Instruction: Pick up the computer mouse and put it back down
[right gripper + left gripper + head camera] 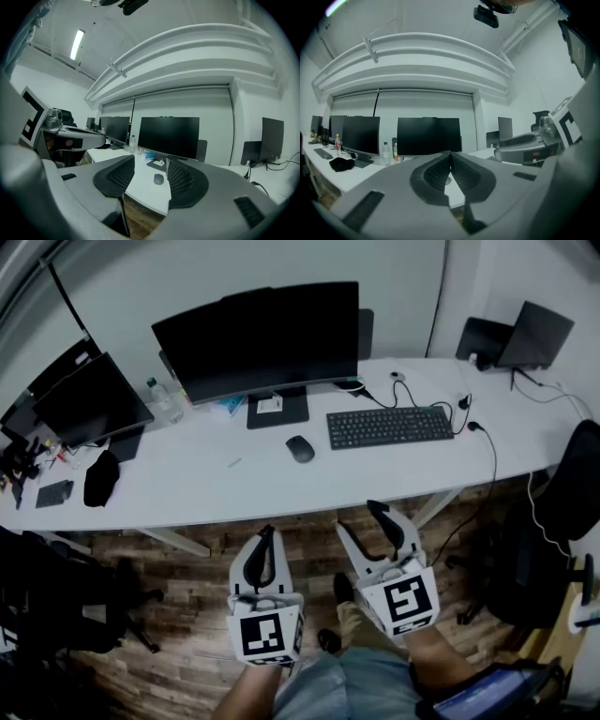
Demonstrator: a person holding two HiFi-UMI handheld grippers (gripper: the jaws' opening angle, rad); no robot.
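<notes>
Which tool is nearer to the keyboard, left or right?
Right. The right tool hangs short of the desk, in front of the keyboard's left half. The left tool hangs further left, in front of the mouse.

We see the left gripper (268, 532) and the right gripper (360, 517) in pale grey, their pads (121, 176) black with a fine grid texture. Each carries a white cube (262, 636) printed with black square markers. Ahead of both, the desk (187, 486) is white. On it, beyond the right gripper's tips, the computer mouse (300, 448) is dark grey, and the keyboard (390, 426) and monitor (258, 338) are black. Far to the left of the left gripper we make out a clear bottle (161, 397) with a green cap and a black bundle (101, 478). Beneath the grippers the floor (178, 615) shows brown wood planks.
</notes>
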